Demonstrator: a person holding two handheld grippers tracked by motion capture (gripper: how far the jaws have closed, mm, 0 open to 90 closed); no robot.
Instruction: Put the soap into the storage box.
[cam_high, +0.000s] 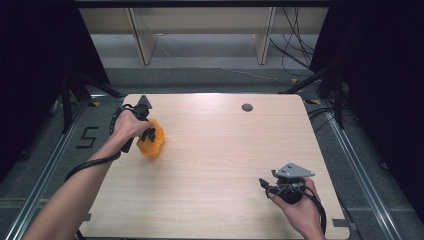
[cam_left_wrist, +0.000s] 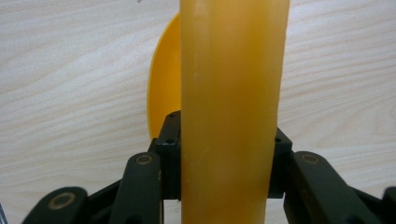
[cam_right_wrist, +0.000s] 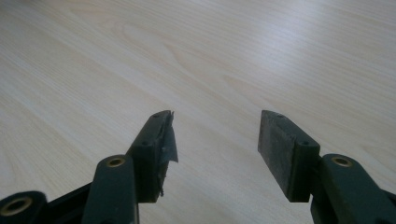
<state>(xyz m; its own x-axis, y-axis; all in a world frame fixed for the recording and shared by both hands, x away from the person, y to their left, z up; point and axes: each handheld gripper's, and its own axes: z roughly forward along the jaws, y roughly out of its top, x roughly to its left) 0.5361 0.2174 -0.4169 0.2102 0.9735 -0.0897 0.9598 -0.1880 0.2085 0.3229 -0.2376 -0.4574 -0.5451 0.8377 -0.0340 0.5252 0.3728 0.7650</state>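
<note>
An orange translucent plastic piece rests at the left side of the wooden table, and my left gripper is shut on it. In the left gripper view the piece is a broad upright amber column pinched between the two black jaws, with a rounded yellow rim showing behind it. My right gripper sits low near the table's front right, pointing left. Its jaws stand open over bare wood with nothing between them.
A small dark round grommet sits near the table's far edge. Beyond the table are wooden frame legs and loose cables on the floor. Black stands flank both sides.
</note>
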